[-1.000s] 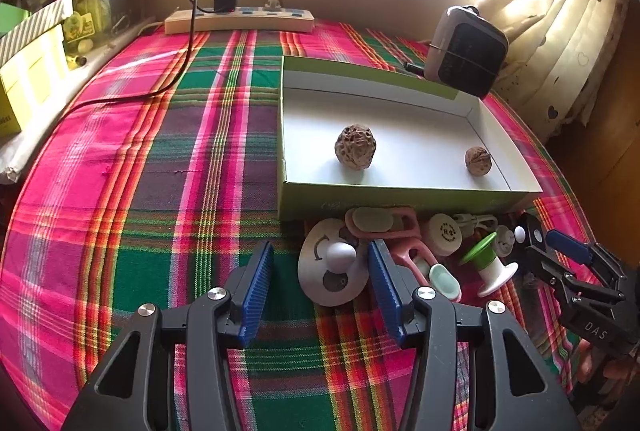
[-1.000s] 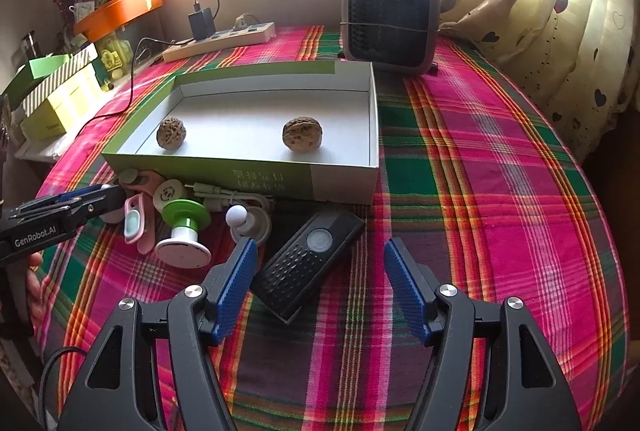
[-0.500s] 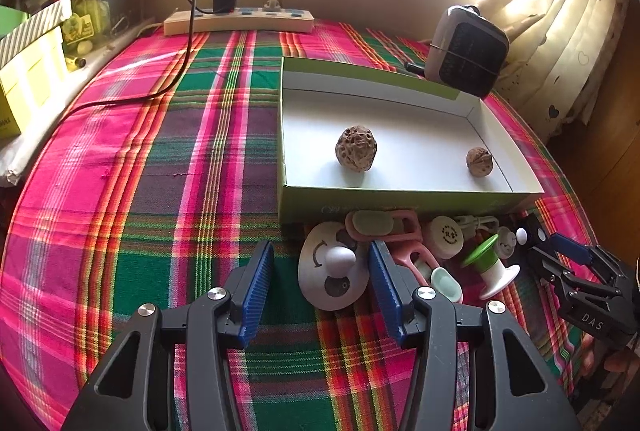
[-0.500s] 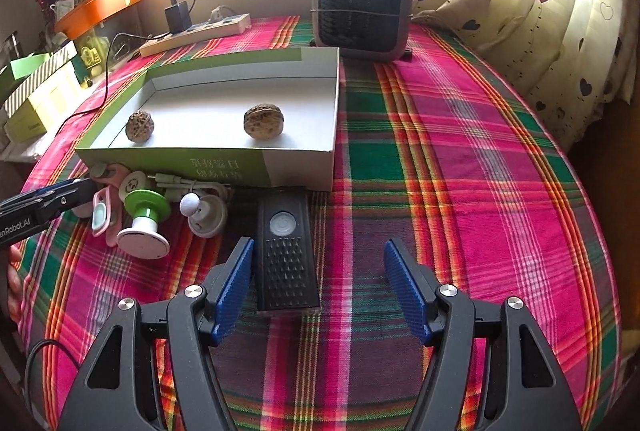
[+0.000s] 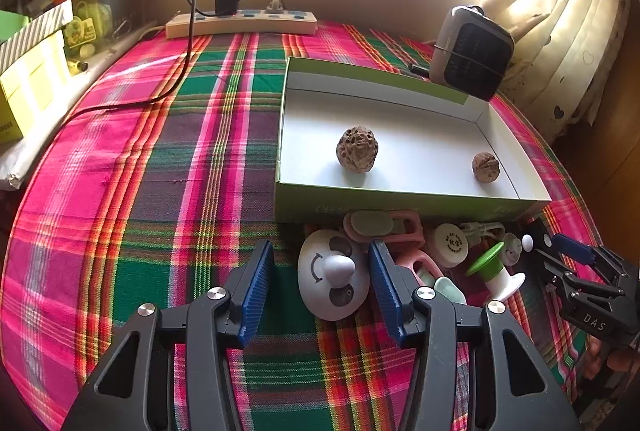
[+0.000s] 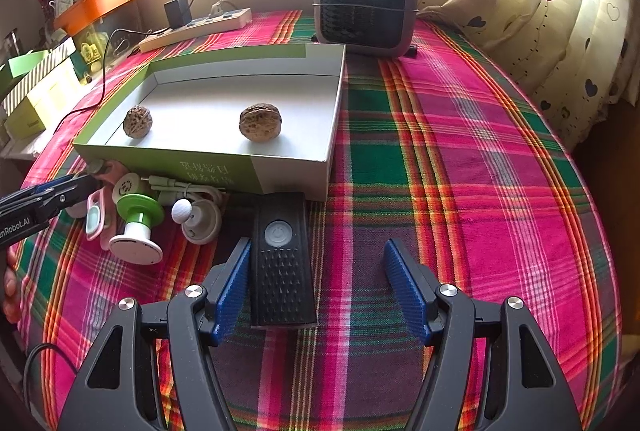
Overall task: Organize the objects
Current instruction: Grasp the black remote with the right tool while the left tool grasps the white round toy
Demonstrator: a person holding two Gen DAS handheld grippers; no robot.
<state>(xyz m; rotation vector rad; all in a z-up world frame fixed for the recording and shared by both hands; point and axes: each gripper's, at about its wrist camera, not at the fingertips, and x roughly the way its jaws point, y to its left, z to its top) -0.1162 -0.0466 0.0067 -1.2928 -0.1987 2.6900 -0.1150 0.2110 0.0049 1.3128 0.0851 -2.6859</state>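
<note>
Plaid cloth in pink, green and red point(image 6: 460, 159) covers the table, with a sunlit window and a heart-print curtain point(image 6: 560, 11) behind it. Nearest the right wrist camera, the right gripper point(image 6: 316, 283) stands with its blue pads well apart; a black remote point(image 6: 282, 263) lies flat on the cloth between them, close against the left pad and clear of the other, so nothing is clamped. Nearest the left wrist camera, the left gripper point(image 5: 320, 283) is likewise spread open, its pads on either side of a white round panda-face piece point(image 5: 334, 277) without pressing on it. Just beyond lies a cluster of small things along the box's near wall: a pink clip point(image 5: 394, 227), a round white cap with a printed mark point(image 5: 451, 244), a green-and-white spool point(image 6: 138, 227) and a white knob on a grey disc point(image 6: 196, 217). Farther on sits the shallow green-sided box point(image 6: 288, 173), white inside, holding only two walnuts: one point(image 6: 137, 121) toward its left end, the other point(image 6: 261, 122) near the middle in the right wrist view, well apart from each other. Behind the box stand a small grey heater point(image 6: 366, 9) and a power strip point(image 6: 196, 29) with a black charger plugged in.
</note>
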